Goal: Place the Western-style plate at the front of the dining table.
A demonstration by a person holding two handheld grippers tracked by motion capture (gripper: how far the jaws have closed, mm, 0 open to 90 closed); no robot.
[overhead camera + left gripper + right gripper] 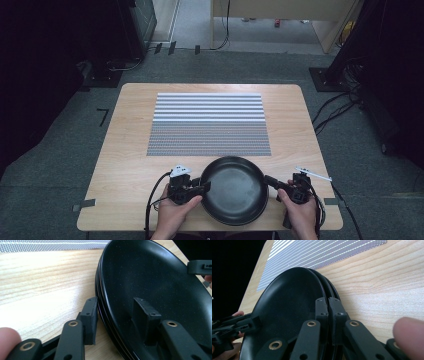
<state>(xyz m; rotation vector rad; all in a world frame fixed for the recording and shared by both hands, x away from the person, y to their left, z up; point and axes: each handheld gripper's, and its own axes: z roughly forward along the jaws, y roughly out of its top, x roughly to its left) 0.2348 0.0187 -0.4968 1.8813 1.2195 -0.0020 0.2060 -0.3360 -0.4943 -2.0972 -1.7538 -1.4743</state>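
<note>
A stack of black plates point(234, 190) lies at the lower middle of the high view, on the near part of the wooden table point(125, 150), just below the striped mat point(209, 124). The rims seen in both gripper views show several plates nested in each other; I count about three, but the exact number is hard to tell. The top plate is empty.

The right gripper point(280, 184) comes from the lower right of the high view, and its jaws are closed tight on the right rim. In the right gripper view they meet at the rim of the top plate point(287, 315), so it seems to pinch only this one, though I cannot be fully sure.

The left gripper point(202, 187) comes from the lower left. Its jaws stand apart across the left rim: in the left gripper view one finger point(143, 315) is inside the top plate and the other point(89, 318) is outside the stack, with a small gap to the rim. So it is open and does not press yet.

The stack lies exactly between the two grippers, equally near to both. My judgement is that the next move depends on the left jaws closing on the same plate.
</note>
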